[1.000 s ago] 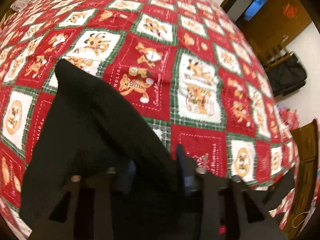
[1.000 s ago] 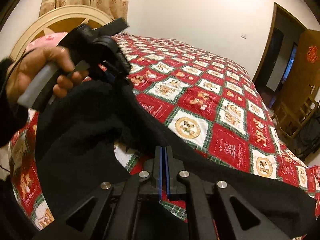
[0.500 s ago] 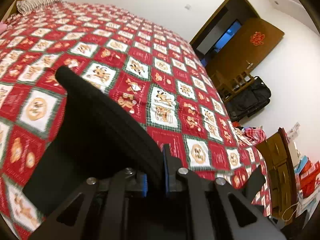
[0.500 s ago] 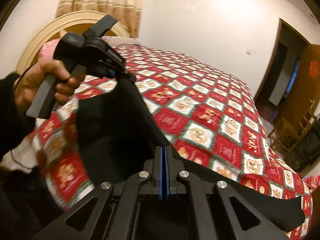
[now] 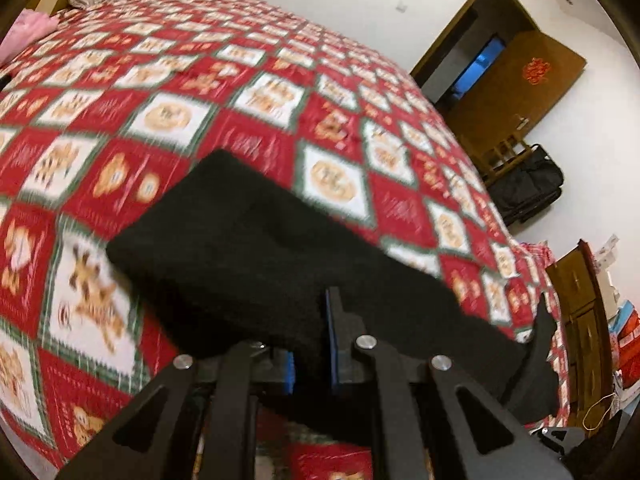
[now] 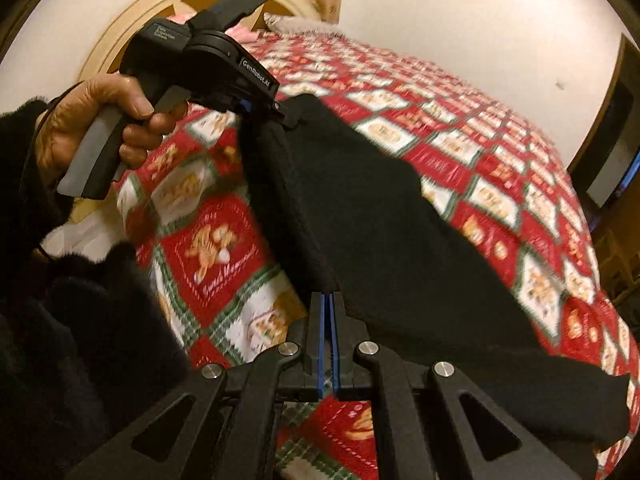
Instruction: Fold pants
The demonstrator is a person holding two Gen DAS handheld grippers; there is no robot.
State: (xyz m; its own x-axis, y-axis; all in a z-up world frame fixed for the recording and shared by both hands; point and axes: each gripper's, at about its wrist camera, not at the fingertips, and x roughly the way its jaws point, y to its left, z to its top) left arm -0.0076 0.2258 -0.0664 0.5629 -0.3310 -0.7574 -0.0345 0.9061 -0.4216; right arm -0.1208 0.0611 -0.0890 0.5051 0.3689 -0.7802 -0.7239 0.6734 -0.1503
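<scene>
Your right gripper [image 6: 328, 316]: jaws pressed together, blue pads pinching an edge of the black pants [image 6: 360, 208]. The fabric runs from there up and left to your left gripper [image 6: 260, 110], which clamps the other end of the same edge. So the pants hang stretched between the two grippers, above the bed [image 6: 500, 168]; the rest drapes right and down toward the bedspread.

Left wrist view: left gripper [image 5: 312, 344] jaws nearly together with black cloth bunched between the blue pads. The pants [image 5: 248, 252] spread forward over the red, white and green checked bedspread [image 5: 168, 120], frame motion-blurred.

Readable text: "GenRobot.AI" in white on the left gripper's body; a small three-line label on its rear block, too small to read. Your left hand [image 6: 96, 120] wraps the grey handle, dark sleeve behind it.

Farther out: cream arched headboard [image 6: 132, 32] and a pink pillow [image 5: 28, 32] at the head of the bed. Past the foot, a brown door [image 5: 516, 80] with a red ornament [image 5: 536, 70], character not legible, and a black bag [image 5: 528, 188] against the white wall.
</scene>
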